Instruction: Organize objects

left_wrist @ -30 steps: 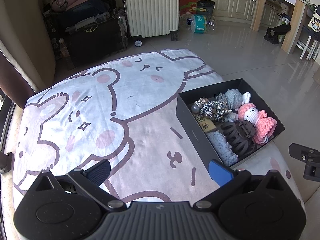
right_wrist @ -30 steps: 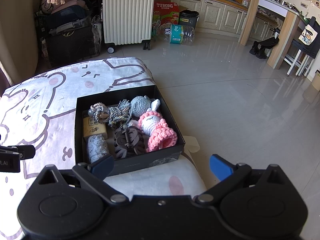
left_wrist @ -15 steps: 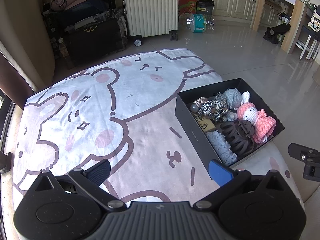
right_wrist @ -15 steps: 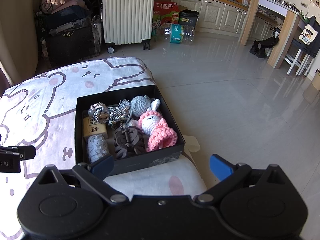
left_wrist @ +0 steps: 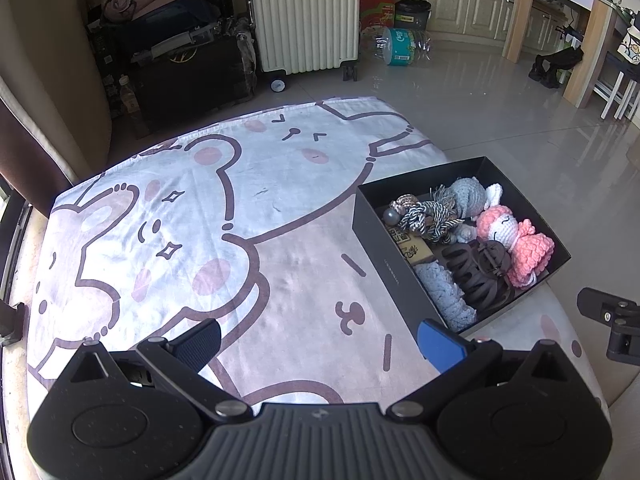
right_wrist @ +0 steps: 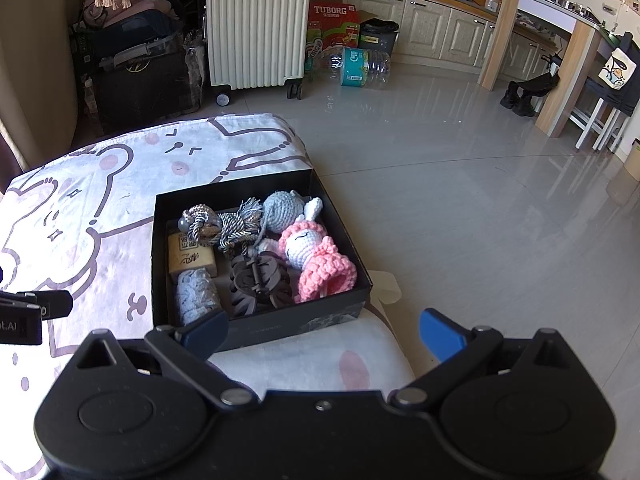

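**Both grippers held empty short of a filled box**

In the left wrist view, the left gripper (left_wrist: 318, 338) was seen at the lower centre with its fingers (left_wrist: 198, 342) spread wide and nothing between them, above a cartoon-printed blanket (left_wrist: 168, 208). At the right of that frame, the black box (left_wrist: 384, 256) was found already loaded with small objects. In the right wrist view, the same box sat at centre left, holding a pink crochet doll (right_wrist: 316, 258), a dark hair claw (right_wrist: 258, 284) and a tan printed block (right_wrist: 192, 258). The right gripper (right_wrist: 322, 332) was likewise spread and empty.

The box appeared close to the blanket's edge; a careless nudge could tip it to the floor. "TUBORG" could be read on a carton (right_wrist: 332, 24) at the upper centre.
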Demonstrator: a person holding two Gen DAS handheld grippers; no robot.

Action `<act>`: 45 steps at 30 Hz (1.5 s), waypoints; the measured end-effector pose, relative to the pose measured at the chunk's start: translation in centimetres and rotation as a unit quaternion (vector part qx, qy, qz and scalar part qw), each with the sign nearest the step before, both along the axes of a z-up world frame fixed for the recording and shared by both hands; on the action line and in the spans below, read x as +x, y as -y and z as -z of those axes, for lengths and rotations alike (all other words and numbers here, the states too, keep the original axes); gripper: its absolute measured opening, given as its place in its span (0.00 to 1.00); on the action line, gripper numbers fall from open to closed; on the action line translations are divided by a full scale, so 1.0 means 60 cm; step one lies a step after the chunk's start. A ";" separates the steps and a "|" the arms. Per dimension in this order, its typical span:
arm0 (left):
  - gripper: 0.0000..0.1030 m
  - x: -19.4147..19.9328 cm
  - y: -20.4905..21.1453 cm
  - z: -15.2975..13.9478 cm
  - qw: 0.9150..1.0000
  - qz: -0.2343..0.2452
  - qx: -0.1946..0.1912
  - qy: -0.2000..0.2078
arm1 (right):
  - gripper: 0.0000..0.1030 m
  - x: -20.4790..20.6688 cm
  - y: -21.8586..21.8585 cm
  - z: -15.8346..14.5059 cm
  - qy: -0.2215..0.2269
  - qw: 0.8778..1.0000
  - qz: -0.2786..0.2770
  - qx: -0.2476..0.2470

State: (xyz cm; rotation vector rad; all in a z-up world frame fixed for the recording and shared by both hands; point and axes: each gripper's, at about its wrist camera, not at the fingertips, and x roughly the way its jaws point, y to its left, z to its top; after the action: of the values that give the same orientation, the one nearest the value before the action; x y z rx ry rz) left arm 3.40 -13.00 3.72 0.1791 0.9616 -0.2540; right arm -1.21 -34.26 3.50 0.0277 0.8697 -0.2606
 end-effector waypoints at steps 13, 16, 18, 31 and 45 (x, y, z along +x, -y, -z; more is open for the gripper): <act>1.00 0.000 0.000 0.001 1.000 0.001 0.002 -0.001 | 1.00 -0.001 0.000 0.002 -0.001 1.000 0.000 0.000; 1.00 0.001 -0.001 0.002 1.000 0.000 0.004 -0.002 | 1.00 -0.001 0.000 0.002 -0.001 1.000 0.000 0.001; 1.00 0.001 -0.001 0.002 1.000 0.000 0.004 -0.002 | 1.00 -0.001 -0.001 0.004 -0.002 1.000 0.000 0.002; 1.00 0.000 0.000 0.002 1.000 0.000 0.003 -0.003 | 1.00 -0.002 -0.001 0.004 -0.002 1.000 0.000 0.002; 1.00 -0.001 0.004 0.001 1.000 0.002 0.003 -0.003 | 1.00 0.000 -0.002 0.005 -0.004 1.000 -0.003 0.003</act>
State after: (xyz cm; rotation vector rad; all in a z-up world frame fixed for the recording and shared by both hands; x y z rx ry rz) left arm 3.37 -13.24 3.68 0.1858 0.9677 -0.2550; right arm -1.24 -34.13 3.18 0.0292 0.8780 -0.2538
